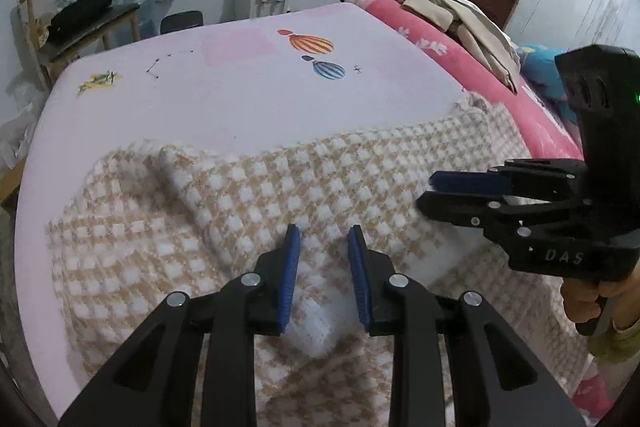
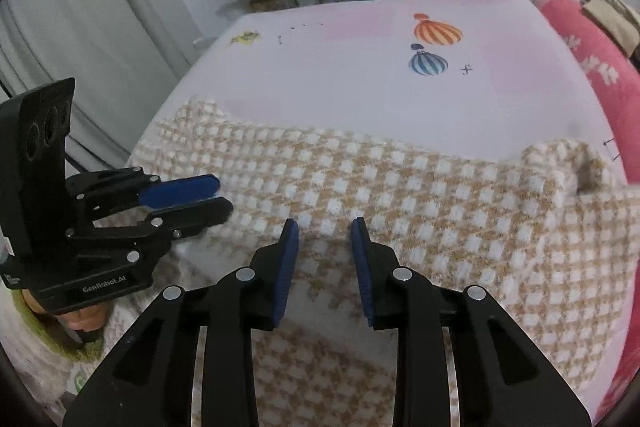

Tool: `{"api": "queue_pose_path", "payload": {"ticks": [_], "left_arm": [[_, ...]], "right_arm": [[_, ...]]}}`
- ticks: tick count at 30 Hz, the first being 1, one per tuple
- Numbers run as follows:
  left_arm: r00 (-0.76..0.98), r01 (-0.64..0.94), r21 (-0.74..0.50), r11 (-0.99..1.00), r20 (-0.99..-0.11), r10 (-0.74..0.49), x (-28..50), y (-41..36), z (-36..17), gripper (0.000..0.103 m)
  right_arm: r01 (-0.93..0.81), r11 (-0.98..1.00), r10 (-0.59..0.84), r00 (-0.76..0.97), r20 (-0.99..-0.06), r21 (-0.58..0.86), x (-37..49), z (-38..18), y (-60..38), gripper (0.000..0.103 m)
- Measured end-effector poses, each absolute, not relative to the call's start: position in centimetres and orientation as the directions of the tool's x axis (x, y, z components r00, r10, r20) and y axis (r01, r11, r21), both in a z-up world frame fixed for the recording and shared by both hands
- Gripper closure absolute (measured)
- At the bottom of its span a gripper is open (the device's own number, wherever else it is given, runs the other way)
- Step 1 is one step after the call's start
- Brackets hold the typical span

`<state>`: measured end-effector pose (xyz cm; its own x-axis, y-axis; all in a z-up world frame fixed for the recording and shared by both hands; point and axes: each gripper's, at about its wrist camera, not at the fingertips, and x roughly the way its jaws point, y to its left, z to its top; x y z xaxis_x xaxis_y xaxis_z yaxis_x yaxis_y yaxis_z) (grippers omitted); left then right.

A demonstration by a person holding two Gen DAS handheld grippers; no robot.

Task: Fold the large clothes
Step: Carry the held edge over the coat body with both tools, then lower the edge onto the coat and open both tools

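both grippers point out over the bed (image 1: 248,95), side by side and near each other. the left gripper (image 1: 323,239) has its blue pads apart with nothing between them, and it hangs just above the sweater (image 1: 224,195). the right gripper (image 2: 325,229) has its pads apart too, with nothing in it. the tan and white checked sweater lies spread across the near part of the pink sheet, right under both tools, with a fold running through it. a hand (image 1: 580,301) holds the right tool's handle.
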<state>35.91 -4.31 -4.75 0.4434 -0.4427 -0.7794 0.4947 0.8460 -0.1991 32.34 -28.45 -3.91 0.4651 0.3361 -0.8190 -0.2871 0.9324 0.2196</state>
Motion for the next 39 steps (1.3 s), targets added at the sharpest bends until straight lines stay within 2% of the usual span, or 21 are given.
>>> {"api": "queue_pose_path", "payload": {"ticks": [4, 6, 8, 11, 13, 15, 17, 21, 25, 29, 32, 33, 39], "left_arm": [[0.473, 0.467, -0.171, 0.867, -0.781, -0.409, 35.1, -3.3, -4.0, 0.078], [0.457, 0.454, -0.202, 0.868, -0.784, -0.421, 35.2, -2.5, -4.6, 0.078], [0.449, 0.439, -0.255, 0.861, -0.768, -0.456, 35.4, -1.7, -5.0, 0.078], [0.444, 0.411, -0.279, 0.868, -0.771, -0.458, 35.5, -1.6, -4.6, 0.078], [0.453, 0.407, -0.275, 0.871, -0.767, -0.454, 35.2, -1.5, -3.7, 0.078], [0.456, 0.407, -0.257, 0.876, -0.774, -0.439, 34.5, -1.4, -3.6, 0.07], [0.435, 0.389, -0.216, 0.896, -0.814, -0.385, 34.3, -1.5, -4.6, 0.057], [0.436, 0.333, -0.193, 0.923, -0.837, -0.332, 33.8, -1.6, -4.2, 0.057], [0.491, 0.354, -0.1, 0.93, -0.827, -0.275, 30.9, -1.9, -1.8, 0.047], [0.53, 0.373, -0.045, 0.927, -0.81, -0.252, 26.5, -1.1, 0.2, 0.032], [0.539, 0.364, -0.029, 0.931, -0.808, -0.236, 23.3, -0.5, 0.8, 0.022], [0.542, 0.358, -0.027, 0.933, -0.808, -0.231, 22.6, -0.4, 0.8, 0.021], [0.535, 0.305, 0.013, 0.952, -0.83, -0.16, 17.2, 0.0, -1.1, 0.016]], "right_arm": [[-0.244, 0.958, 0.264, 0.524, -0.81, 0.154, 31.0, -2.2, -29.5, 0.073], [-0.202, 0.972, 0.212, 0.532, -0.819, 0.121, 30.6, -2.9, -30.5, 0.071], [-0.189, 0.967, 0.249, 0.521, -0.817, 0.174, 30.6, -4.5, -31.7, 0.071], [-0.188, 0.973, 0.216, 0.514, -0.83, 0.136, 30.1, -3.6, -31.4, 0.07], [-0.181, 0.972, 0.223, 0.54, -0.811, 0.147, 29.2, -2.5, -32.0, 0.062], [-0.155, 0.977, 0.209, 0.556, -0.804, 0.147, 28.4, -2.5, -32.9, 0.058], [-0.129, 0.979, 0.201, 0.527, -0.826, 0.156, 28.3, -4.1, -33.7, 0.058], [-0.136, 0.99, 0.097, 0.528, -0.843, 0.029, 27.6, -3.7, -32.2, 0.056], [-0.125, 0.99, 0.119, 0.553, -0.825, 0.06, 25.2, -1.3, -32.3, 0.053], [-0.134, 0.986, 0.16, 0.589, -0.792, 0.1, 20.6, 0.8, -32.4, 0.035], [-0.148, 0.979, 0.202, 0.591, -0.781, 0.141, 17.5, 1.4, -32.0, 0.027], [-0.15, 0.977, 0.209, 0.588, -0.782, 0.148, 17.3, 1.3, -31.8, 0.024], [-0.133, 0.975, 0.224, 0.547, -0.806, 0.18, 12.8, -0.8, -30.4, 0.02]]}}
